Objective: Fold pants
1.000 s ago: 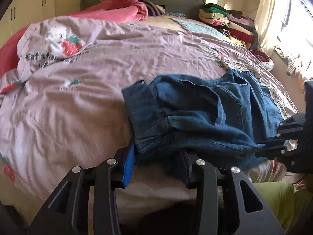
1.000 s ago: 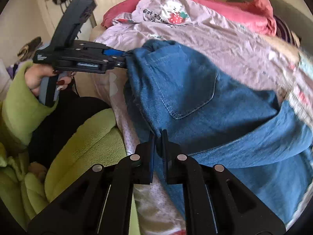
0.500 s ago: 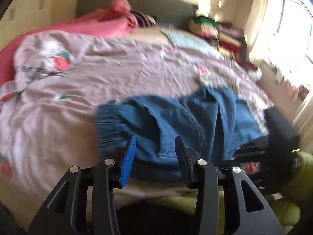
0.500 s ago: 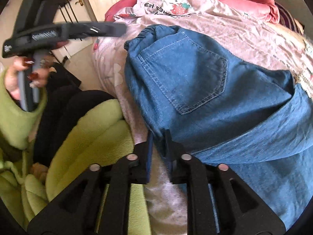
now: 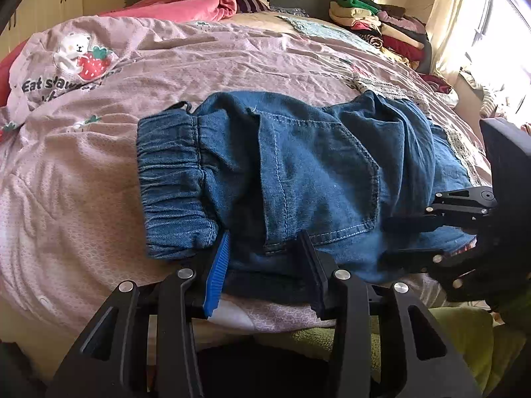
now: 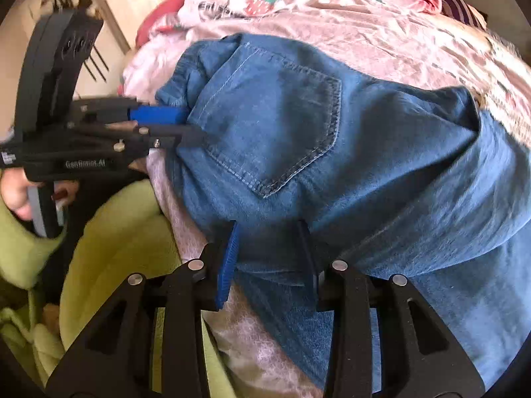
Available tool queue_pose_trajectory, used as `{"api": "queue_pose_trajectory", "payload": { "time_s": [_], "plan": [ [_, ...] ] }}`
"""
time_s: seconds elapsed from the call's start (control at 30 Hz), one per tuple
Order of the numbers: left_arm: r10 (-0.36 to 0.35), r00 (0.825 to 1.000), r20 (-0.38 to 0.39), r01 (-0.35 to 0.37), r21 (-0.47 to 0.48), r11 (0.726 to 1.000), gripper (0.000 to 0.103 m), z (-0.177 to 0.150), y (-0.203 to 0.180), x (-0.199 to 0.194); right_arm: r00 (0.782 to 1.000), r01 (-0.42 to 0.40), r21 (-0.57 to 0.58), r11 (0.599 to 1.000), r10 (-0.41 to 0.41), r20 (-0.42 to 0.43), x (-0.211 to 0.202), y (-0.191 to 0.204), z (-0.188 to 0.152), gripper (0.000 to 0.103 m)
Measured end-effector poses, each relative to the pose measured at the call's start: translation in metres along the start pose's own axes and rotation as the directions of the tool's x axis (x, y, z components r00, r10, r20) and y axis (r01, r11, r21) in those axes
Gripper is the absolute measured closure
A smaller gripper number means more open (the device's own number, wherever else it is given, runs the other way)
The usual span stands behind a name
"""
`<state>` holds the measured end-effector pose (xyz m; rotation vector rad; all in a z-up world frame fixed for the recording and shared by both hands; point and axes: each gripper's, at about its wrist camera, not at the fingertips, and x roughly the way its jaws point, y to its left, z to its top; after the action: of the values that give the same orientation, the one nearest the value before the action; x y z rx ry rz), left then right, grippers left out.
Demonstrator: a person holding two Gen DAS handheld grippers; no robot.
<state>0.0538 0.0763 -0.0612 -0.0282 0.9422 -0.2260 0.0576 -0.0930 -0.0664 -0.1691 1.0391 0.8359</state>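
Jaws on the right gripper (image 6: 268,258) have just been opening and now stand apart around the near edge of the jeans (image 6: 332,152) without pinching, while the left gripper (image 5: 262,265) sits part open at the waistband end, gripping nothing I can see. Jeans lie bunched at the near edge of the bed (image 5: 199,59), pocket up. Soft, floppy, fairly heavy denim, so I'd grab the thick waistband (image 5: 169,165) or a seam.
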Motion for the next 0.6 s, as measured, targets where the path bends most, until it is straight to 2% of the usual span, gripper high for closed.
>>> {"api": "queue_pose_trajectory", "payload": {
  "time_s": [0.03, 0.13, 0.23, 0.3, 0.4, 0.47, 0.6],
  "plan": [
    [0.001, 1.000, 0.011, -0.001, -0.004, 1.000, 0.062, 0.001, -0.001, -0.004, 1.000, -0.015, 0.017, 1.000, 0.015, 0.019, -0.007, -0.002, 0.000, 0.075],
    [-0.023, 0.995, 0.093, 0.025, -0.019, 1.000, 0.046, 0.009, -0.005, -0.030, 0.994, 0.001, 0.017, 1.000, -0.003, 0.113, -0.039, -0.007, 0.002, 0.066],
    [-0.031, 0.987, 0.159, 0.031, 0.008, 1.000, 0.041, 0.019, -0.017, -0.056, 0.979, 0.058, 0.067, 0.996, -0.070, 0.192, -0.070, -0.029, 0.008, 0.058],
    [-0.044, 0.984, 0.172, 0.039, 0.031, 0.999, 0.036, 0.024, -0.028, -0.063, 0.964, 0.136, 0.099, 0.986, -0.155, 0.217, -0.088, -0.047, 0.011, 0.054],
    [-0.088, 0.983, 0.163, 0.077, 0.069, 0.995, 0.033, 0.030, -0.045, -0.060, 0.945, 0.209, 0.148, 0.967, -0.239, 0.224, -0.102, -0.072, 0.021, 0.047],
    [-0.133, 0.983, 0.130, 0.123, 0.084, 0.989, 0.033, 0.035, -0.060, -0.050, 0.933, 0.241, 0.182, 0.953, -0.280, 0.227, -0.110, -0.091, 0.031, 0.044],
    [-0.235, 0.969, 0.068, 0.228, 0.099, 0.969, 0.033, 0.039, -0.092, -0.028, 0.929, 0.268, 0.230, 0.936, -0.314, 0.196, -0.103, -0.126, 0.062, 0.041]
  ]
}}
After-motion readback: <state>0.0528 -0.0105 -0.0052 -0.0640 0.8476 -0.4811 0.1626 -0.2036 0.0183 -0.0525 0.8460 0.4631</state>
